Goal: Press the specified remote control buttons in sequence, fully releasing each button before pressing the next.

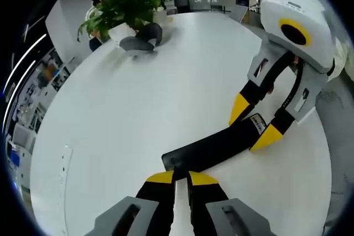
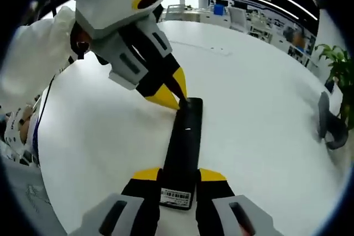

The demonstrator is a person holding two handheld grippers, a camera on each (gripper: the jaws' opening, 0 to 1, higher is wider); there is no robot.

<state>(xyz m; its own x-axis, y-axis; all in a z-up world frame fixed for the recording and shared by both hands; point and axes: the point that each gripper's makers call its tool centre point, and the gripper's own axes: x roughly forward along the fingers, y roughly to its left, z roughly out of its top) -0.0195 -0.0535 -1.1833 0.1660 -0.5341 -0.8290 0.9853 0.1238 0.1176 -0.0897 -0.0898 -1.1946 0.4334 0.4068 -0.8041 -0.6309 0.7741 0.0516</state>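
A long black remote (image 1: 215,147) lies across the white table (image 1: 166,81). My right gripper (image 1: 253,122) is shut on its label end, one yellow-tipped jaw on each side. In the right gripper view the remote (image 2: 185,142) runs away from that gripper (image 2: 180,174), with a barcode sticker between the jaws. My left gripper (image 1: 181,176) is shut, its yellow tips close together at the remote's other end. Seen from the right gripper view, the left gripper (image 2: 174,95) comes down from the upper left and its tips touch the top face of the remote's far end.
A potted plant (image 1: 130,4) and a dark curved stand (image 1: 141,40) sit at the far side of the table; both also appear as plant (image 2: 337,59) and stand (image 2: 329,122). A slim white remote-like strip (image 1: 63,175) lies near the left edge. A white sleeve (image 2: 27,81) is at the left.
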